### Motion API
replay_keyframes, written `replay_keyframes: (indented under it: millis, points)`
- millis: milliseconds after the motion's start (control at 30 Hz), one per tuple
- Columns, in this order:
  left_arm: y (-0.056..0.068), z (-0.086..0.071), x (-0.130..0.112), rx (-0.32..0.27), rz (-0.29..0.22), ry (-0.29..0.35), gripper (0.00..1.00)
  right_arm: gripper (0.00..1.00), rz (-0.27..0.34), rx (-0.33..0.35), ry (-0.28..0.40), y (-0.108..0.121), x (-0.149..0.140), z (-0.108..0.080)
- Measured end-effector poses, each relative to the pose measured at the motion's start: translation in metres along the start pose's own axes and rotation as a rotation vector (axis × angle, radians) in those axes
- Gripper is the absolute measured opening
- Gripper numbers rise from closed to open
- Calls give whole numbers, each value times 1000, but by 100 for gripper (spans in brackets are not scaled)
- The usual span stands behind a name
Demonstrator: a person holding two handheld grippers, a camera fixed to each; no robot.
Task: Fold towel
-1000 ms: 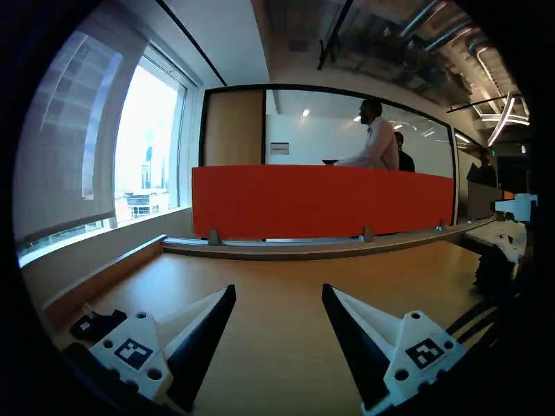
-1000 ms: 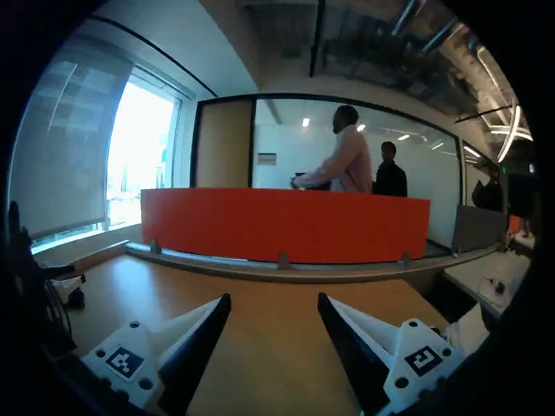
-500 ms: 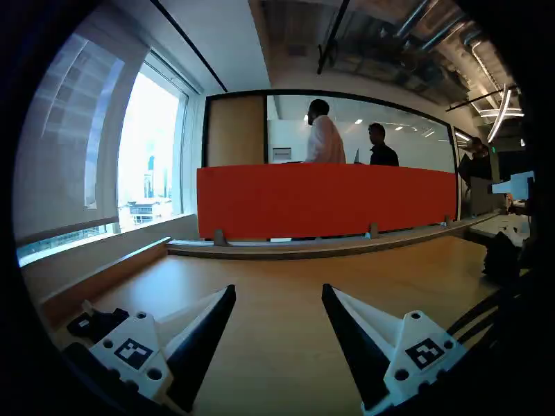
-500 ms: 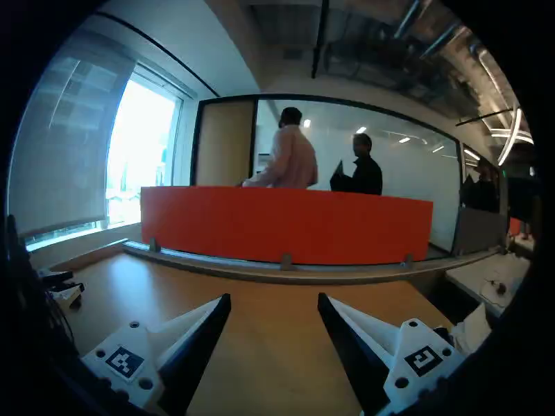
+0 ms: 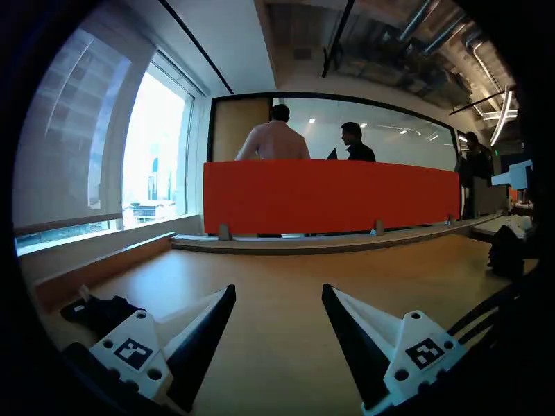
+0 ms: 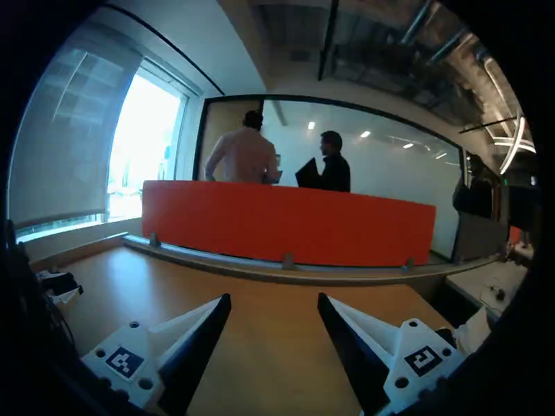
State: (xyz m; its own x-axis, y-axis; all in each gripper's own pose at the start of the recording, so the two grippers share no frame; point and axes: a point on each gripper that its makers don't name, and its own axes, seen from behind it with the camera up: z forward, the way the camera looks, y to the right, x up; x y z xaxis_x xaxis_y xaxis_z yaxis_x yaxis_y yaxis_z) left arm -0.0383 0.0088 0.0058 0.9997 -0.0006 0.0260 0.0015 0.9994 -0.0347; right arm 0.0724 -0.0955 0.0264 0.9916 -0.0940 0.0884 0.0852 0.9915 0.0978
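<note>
The left gripper [image 5: 278, 288] and the right gripper [image 6: 274, 297] each hang level over the wooden counter [image 5: 291, 267], jaws apart with nothing between them, aimed at the orange divider [image 5: 333, 197]. Where the towel lies I cannot tell, though a pale crumpled thing [image 6: 479, 327] at the right gripper view's edge may be it. The risk is reaching down while aimed this high: the tips could jab bare counter, or pinch a single layer.

Lower halves of 2 ppl [image 5: 274, 142] behind orange divider [image 5: 333, 197]; dark obj [image 5: 506, 253] indistinct.
</note>
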Motion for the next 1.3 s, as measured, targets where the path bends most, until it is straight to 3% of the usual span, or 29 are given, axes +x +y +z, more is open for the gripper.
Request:
replay_keyframes:
  millis: [300, 800, 1300]
  points:
    - [-3, -1, -10, 8, 0, 8, 92, 97, 12, 2, 3, 0, -5, 5]
    - [-8, -5, -6, 15, 0, 27, 92, 97, 15, -10, -4, 9, -17, 2]
    - [-5, -4, -7, 11, 0, 25, 92, 97, 22, -30, 64, 27, 0, 3]
